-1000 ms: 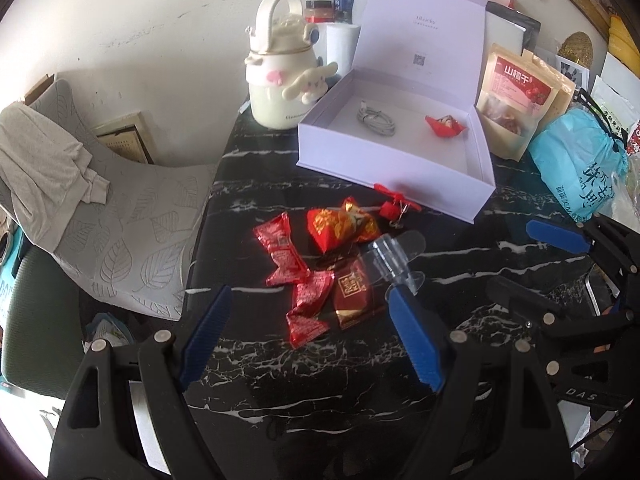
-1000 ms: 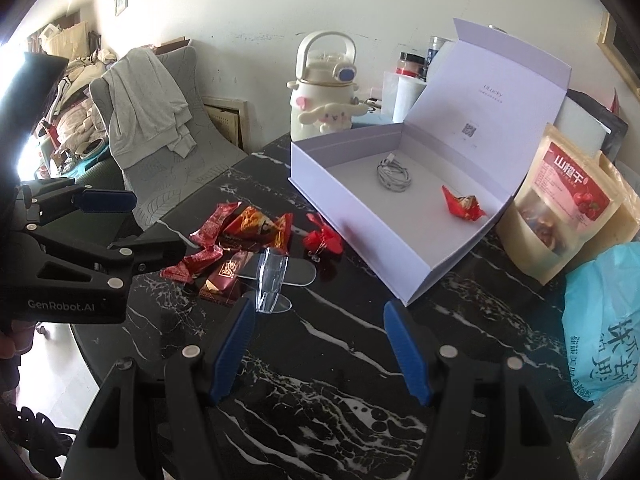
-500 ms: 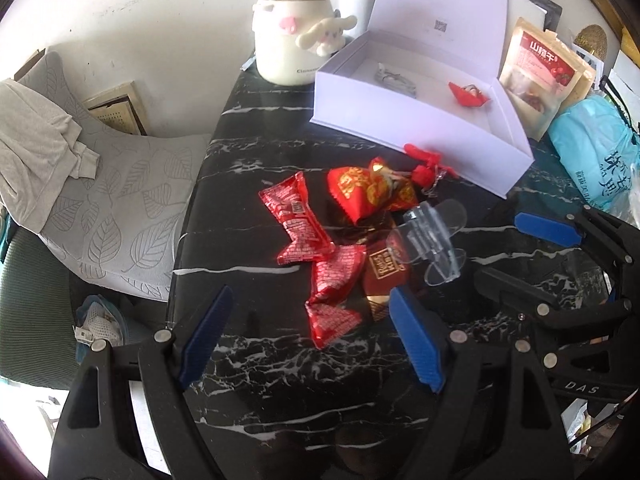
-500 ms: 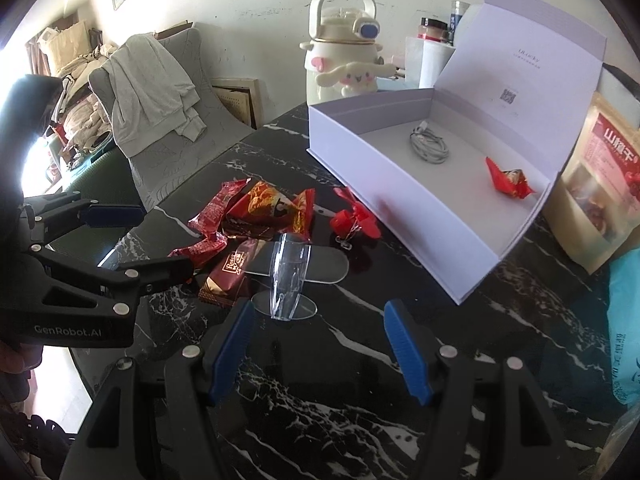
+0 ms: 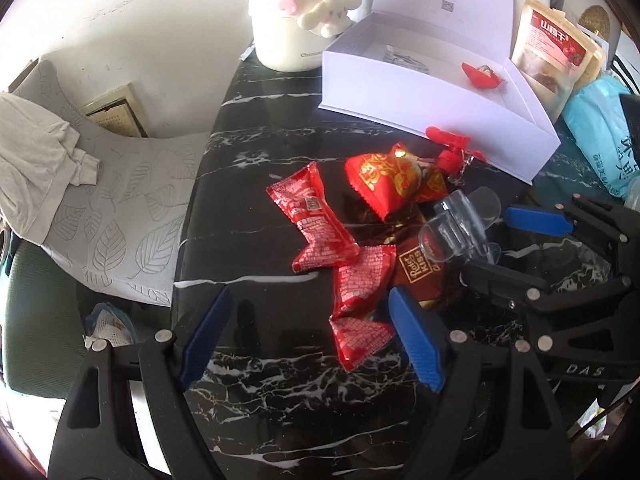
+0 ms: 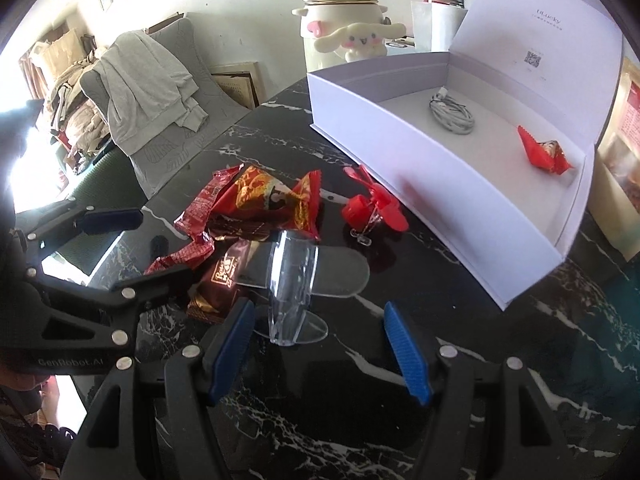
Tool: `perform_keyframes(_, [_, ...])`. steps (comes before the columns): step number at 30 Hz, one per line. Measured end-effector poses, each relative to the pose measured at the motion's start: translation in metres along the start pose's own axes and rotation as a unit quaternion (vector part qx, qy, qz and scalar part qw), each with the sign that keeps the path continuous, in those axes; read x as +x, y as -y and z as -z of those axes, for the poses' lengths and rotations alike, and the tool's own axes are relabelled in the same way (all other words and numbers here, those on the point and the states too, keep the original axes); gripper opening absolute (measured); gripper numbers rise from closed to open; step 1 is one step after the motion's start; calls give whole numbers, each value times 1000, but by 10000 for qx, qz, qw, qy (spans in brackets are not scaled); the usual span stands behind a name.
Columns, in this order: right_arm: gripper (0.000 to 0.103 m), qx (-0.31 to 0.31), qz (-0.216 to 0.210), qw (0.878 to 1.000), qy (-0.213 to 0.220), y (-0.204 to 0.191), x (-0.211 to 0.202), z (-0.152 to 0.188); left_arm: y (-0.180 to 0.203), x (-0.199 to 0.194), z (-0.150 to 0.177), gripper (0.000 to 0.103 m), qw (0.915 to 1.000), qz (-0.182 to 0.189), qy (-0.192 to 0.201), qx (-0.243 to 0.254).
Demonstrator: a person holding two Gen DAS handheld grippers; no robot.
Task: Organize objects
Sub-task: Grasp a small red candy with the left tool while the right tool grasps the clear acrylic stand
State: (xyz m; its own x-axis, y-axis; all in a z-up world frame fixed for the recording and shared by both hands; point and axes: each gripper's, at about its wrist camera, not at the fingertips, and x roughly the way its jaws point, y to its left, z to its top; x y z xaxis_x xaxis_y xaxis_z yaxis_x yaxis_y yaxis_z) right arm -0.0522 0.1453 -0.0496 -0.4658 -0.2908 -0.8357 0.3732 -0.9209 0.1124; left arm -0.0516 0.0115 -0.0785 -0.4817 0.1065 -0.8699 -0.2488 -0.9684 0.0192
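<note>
Marble table (image 5: 280, 380) | clear stand (image 6: 292, 280) upright, plate crosswise | left claw (image 5: 308, 336), right claw (image 6: 320, 348) released

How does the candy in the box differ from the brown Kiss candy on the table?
The boxed candy is bright red; the Kiss candy is dark brown with gold print. The boxed candy lies alone inside the white box; the Kiss candy sits on the table, partly under the clear stand among other wrappers. Both are wrapped and ungripped.
</note>
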Motion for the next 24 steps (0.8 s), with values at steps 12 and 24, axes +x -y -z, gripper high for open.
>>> perform_keyframes(12, [43,-77,103,9999,109,-3,6,-8,0,5,0,46,9997,209,121,34])
perform_keyframes(24, [43,-41,80,9999,117,4,-6,9,8,-6,13,26,9993,374,89,27])
